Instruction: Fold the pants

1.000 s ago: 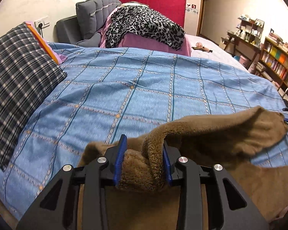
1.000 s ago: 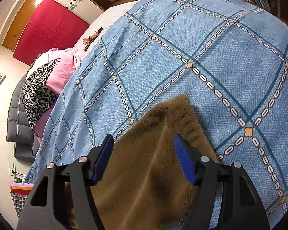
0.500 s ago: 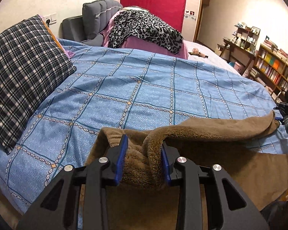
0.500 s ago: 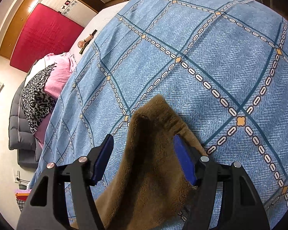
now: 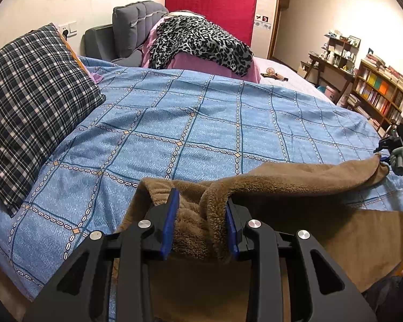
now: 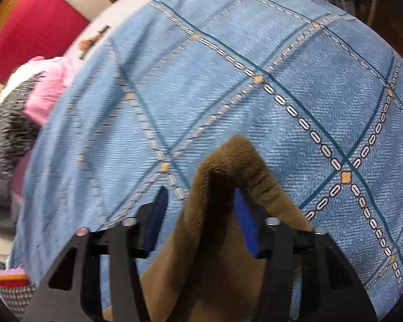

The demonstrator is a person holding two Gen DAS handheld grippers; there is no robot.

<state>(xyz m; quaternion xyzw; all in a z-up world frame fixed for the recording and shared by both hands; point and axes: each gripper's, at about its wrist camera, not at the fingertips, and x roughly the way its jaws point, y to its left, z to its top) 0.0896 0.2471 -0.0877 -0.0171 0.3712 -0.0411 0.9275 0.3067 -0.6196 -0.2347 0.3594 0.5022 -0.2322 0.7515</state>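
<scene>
While pitched downward | left gripper [image 5: 200, 221] clamps pants [image 5: 295, 185] | right gripper [image 6: 198, 220] closing around pants

Two close wrist views — shared bedspread [image 5: 201, 123]

The blue bedspread [image 5: 201, 123] lies open across the middle; a plaid pillow [image 5: 32, 102] blocks the left, a leopard-print blanket [image 5: 201, 43] the far end.

One brown pants [image 5: 295, 185], one plaid pillow [image 5: 32, 102], one blue bedspread [image 5: 201, 123], two grippers: left gripper [image 5: 200, 221], right gripper [image 6: 201, 222]
</scene>
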